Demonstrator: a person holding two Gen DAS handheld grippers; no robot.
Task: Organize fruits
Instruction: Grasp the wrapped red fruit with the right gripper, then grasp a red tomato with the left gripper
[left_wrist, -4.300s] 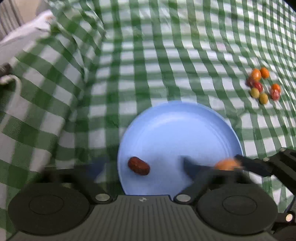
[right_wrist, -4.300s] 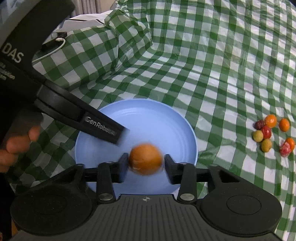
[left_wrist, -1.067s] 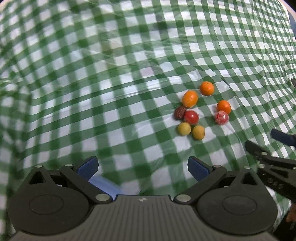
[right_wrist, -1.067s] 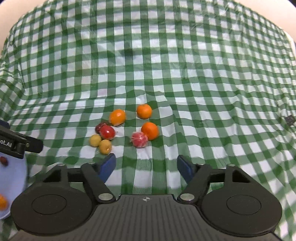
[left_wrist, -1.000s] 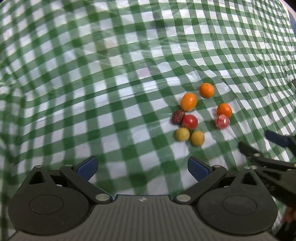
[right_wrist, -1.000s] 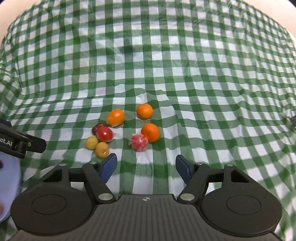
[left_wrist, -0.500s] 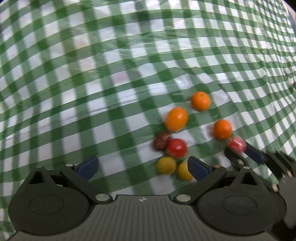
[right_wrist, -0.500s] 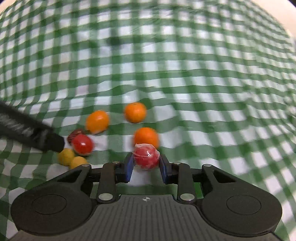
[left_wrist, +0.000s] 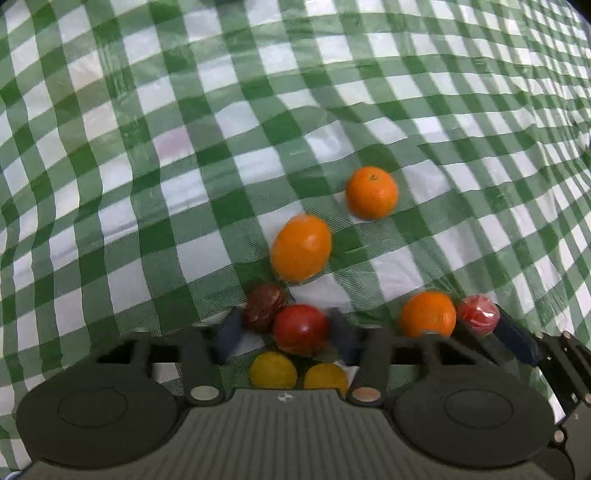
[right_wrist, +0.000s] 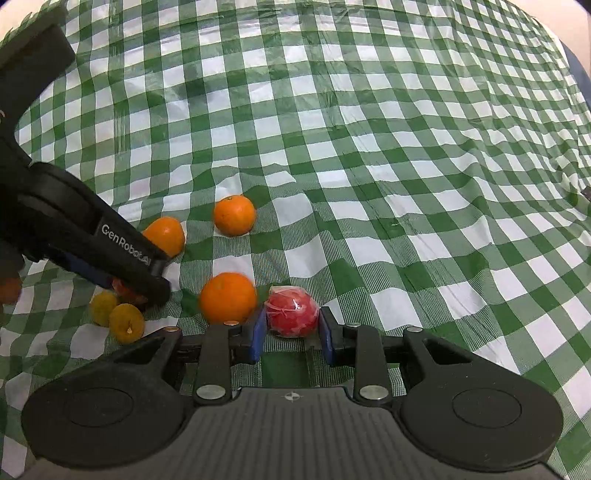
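right gripper (right_wrist: 290, 334) clenched on wrapped red fruit (right_wrist: 291, 312) — lower centre | left gripper (left_wrist: 286, 338) closing round red tomato (left_wrist: 301, 328), grip unclear — dark fruit (left_wrist: 264, 308) touching its left

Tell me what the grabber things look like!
Both are black plastic. The right gripper has two blue finger pads, round discs and silver screws on a ribbed base. The left gripper looks the same, with white "GenRobot.AI" lettering on its side.
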